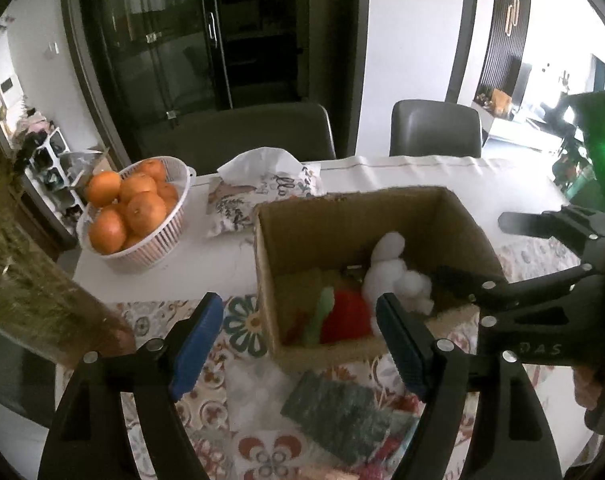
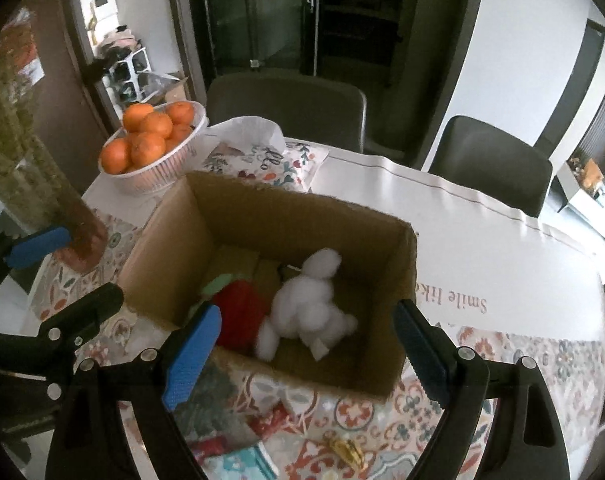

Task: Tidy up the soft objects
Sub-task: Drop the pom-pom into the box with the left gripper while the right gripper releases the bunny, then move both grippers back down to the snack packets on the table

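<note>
An open cardboard box [image 1: 382, 208] [image 2: 262, 216] stands on the patterned tablecloth. Inside it lie a white plush toy [image 1: 394, 276] [image 2: 310, 308], a red soft piece [image 1: 348, 318] [image 2: 242, 308] and a pale green piece [image 1: 322, 312] [image 2: 218, 284]. My left gripper [image 1: 302, 332] hovers open over the box's near wall with nothing pressed between its blue pads. My right gripper [image 2: 308, 320] is open above the box's near side, empty too; in the left wrist view it reaches in from the right. A dark green cloth [image 1: 338, 412] [image 2: 206, 400] lies on the table in front of the box.
A white basket of oranges [image 1: 142, 208] [image 2: 154, 140] and a flowered tissue pack [image 1: 262, 188] [image 2: 262, 156] sit behind the box. A vase of green stems [image 1: 26, 280] [image 2: 34, 184] stands at the left. Two grey chairs [image 1: 434, 128] are beyond the table. Small colourful items [image 2: 346, 450] lie near the front edge.
</note>
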A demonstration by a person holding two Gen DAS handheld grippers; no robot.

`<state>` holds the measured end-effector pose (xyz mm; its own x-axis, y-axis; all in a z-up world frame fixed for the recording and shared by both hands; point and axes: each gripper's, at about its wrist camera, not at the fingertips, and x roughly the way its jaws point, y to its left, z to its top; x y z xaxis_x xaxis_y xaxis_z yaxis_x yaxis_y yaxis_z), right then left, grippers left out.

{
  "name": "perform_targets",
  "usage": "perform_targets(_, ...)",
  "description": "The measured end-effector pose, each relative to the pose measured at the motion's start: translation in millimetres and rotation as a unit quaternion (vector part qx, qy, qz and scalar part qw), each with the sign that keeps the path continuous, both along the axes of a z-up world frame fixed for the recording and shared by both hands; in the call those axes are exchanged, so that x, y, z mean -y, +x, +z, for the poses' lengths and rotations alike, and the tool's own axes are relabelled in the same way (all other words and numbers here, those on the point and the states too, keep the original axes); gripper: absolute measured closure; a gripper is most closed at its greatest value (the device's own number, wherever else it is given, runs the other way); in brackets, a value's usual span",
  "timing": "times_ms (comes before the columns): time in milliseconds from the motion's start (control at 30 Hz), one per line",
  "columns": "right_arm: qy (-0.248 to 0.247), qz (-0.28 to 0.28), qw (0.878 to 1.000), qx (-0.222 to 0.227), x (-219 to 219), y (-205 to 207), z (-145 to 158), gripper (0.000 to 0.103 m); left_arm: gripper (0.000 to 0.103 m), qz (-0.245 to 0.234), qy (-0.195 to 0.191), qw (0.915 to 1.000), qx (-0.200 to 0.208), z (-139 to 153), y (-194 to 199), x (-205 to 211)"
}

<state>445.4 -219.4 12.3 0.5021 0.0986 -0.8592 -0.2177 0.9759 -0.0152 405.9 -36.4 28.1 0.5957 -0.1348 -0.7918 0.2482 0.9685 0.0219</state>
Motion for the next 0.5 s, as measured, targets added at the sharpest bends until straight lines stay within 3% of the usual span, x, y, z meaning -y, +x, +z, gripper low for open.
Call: perform_targets(500, -0.029, 0.069, 0.996, -0.042, -30.1, -87.5, 6.5, 0.014, 0.021, -0.051, 0.052, 0.9972, -0.014, 11.4, -90.8, -7.1)
